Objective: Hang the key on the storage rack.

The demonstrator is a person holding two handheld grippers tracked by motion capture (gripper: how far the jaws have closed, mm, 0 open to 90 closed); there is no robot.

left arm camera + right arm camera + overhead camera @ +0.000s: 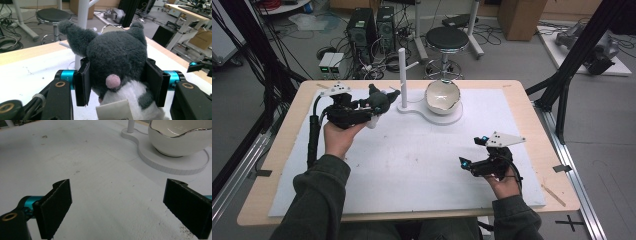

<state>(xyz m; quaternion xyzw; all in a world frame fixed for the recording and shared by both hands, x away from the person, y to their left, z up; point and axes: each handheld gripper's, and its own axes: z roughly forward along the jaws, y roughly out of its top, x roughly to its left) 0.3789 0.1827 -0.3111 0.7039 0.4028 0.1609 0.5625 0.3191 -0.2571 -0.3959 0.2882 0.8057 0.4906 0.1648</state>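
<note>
A grey plush toy [379, 100] with a white belly, a pink spot and a paper tag is held above the table's far left. My left gripper [371, 106] is shut on it. In the left gripper view both black pads [83, 85] press the plush toy [115, 55] on its sides. My right gripper [473, 151] rests low at the near right of the white mat, open. In the right gripper view the right gripper [117, 207] has its jaws wide apart with only bare mat between them.
A white bowl [442, 96] with a wavy rim sits on a white stand base [452, 119] at the far middle, beside an upright white pole [402, 75]. From the right gripper, the bowl [180, 142] lies ahead to the right. A stool [447, 40] stands beyond the table.
</note>
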